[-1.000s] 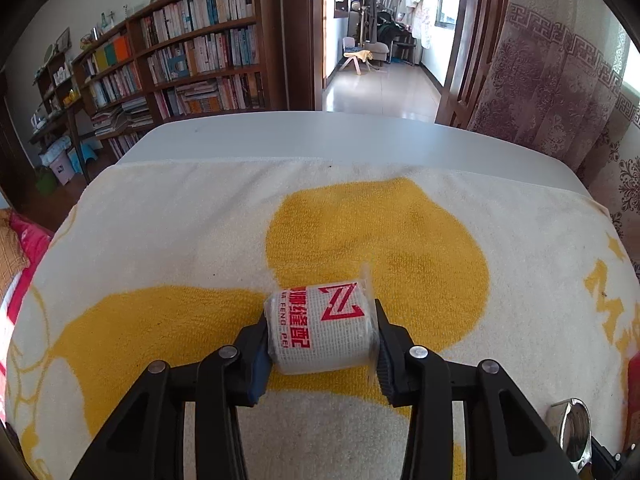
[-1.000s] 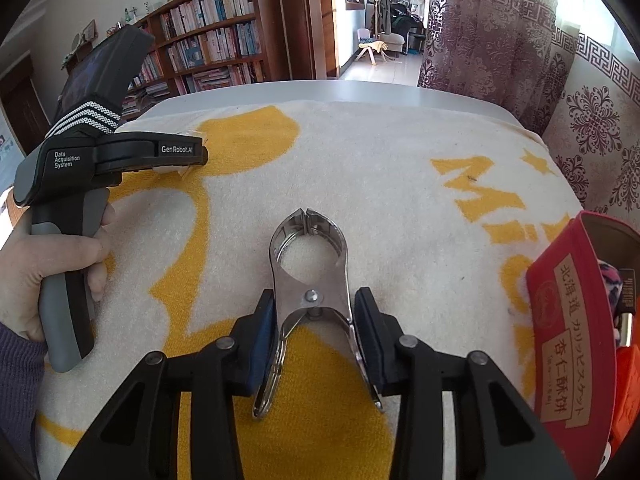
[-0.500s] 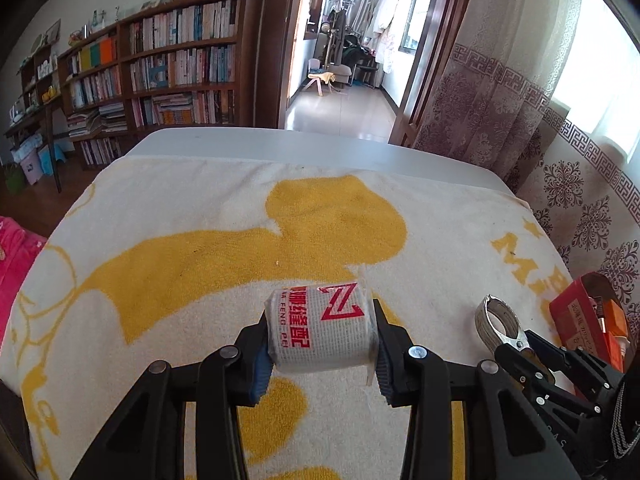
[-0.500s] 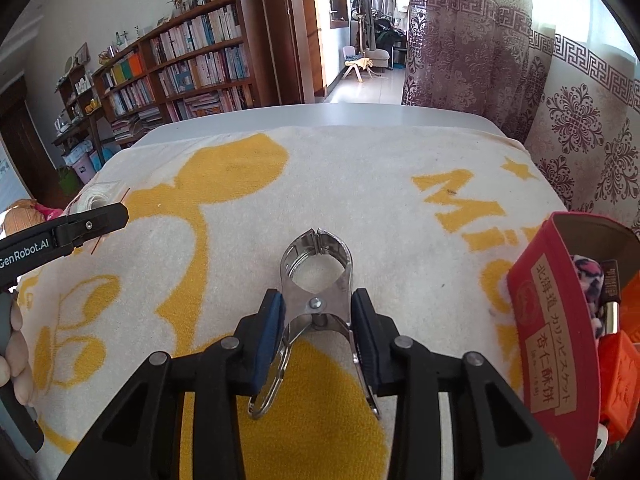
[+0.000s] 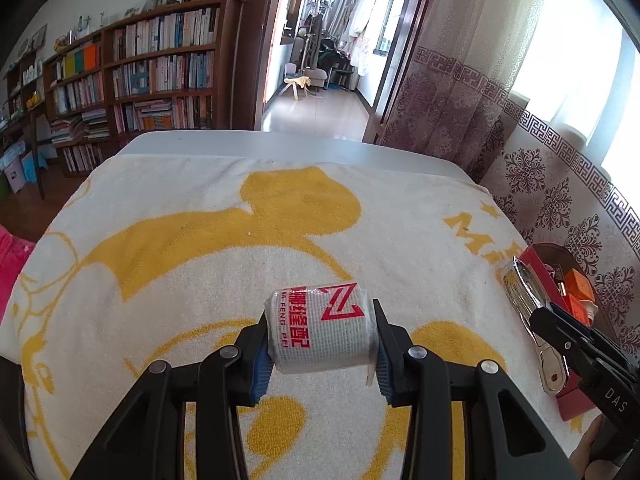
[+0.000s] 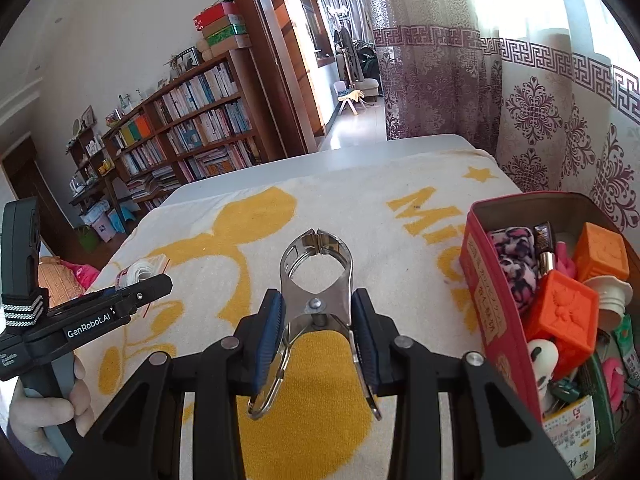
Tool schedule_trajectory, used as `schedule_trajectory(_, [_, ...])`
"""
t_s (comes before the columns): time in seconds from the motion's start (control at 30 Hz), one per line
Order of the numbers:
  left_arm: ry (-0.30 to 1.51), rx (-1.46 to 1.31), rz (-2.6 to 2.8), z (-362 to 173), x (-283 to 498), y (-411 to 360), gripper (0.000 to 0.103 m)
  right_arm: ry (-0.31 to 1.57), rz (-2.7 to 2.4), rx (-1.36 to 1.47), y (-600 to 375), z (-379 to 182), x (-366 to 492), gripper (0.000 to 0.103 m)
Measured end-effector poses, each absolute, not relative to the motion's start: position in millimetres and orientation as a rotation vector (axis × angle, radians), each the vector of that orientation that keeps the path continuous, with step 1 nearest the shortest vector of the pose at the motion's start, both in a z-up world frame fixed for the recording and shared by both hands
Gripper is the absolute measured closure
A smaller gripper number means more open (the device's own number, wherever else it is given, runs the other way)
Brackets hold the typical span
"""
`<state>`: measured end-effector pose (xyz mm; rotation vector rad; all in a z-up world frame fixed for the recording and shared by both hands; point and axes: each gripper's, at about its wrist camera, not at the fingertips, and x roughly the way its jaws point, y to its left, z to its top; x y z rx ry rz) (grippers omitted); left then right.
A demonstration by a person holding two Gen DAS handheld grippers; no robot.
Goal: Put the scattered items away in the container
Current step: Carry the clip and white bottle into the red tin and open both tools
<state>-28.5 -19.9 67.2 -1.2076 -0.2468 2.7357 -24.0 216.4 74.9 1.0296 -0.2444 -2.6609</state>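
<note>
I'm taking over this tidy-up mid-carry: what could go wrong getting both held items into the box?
The red box already looks crowded, so the roll or the metal clip may perch on top and tumble out. The right tool pinches the clip only at its handles, so it could twist free. Both tools heading for one box could collide.

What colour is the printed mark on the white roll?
Red, on the white roll; it shows best in the left wrist view.
</note>
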Motion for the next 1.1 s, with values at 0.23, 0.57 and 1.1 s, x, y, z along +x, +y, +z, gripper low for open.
schedule_trajectory(0.23, [-0.207, -1.178, 2.625, 74, -22, 25, 0.060, -0.306, -2.785, 0.970, 269, 95, 8, 0.063])
schedule_trajectory(0.57, [-0.107, -1.134, 2.435, 88, -19, 119, 0.060, -0.483, -3.033, 0.958, 372, 99, 35, 0.063])
schedule_trajectory(1.1, [-0.015, -1.088, 2.227, 103, -20, 248, 0.059, -0.460, -3.109, 1.028, 416, 81, 32, 0.045])
